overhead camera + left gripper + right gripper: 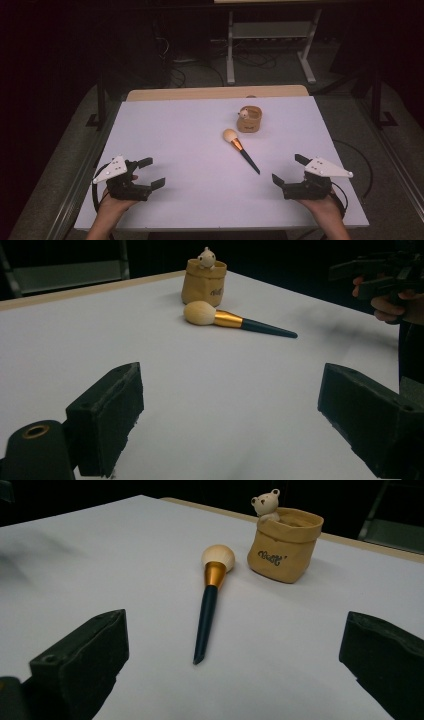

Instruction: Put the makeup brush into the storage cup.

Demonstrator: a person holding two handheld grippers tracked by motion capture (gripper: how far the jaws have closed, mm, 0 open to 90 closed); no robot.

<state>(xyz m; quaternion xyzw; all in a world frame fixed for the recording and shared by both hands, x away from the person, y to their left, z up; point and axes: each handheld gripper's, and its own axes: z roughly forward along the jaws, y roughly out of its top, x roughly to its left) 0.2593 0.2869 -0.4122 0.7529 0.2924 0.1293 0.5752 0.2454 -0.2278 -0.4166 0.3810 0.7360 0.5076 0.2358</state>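
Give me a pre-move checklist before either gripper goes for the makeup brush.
1. Right gripper open, nothing held: ok.
2. Left gripper open, nothing held: ok.
3. Makeup brush lying flat on the table, handle end toward the right gripper: ok.
4. Brush head apart from the pouch: ok, small gap.
5. Pouch upright, mouth open: ok.
6. Room inside the pouch beside the bear figure: cannot tell.

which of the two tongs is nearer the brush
The right tongs: the makeup brush lies with its dark handle tip toward them, while the left tongs sit farther off.
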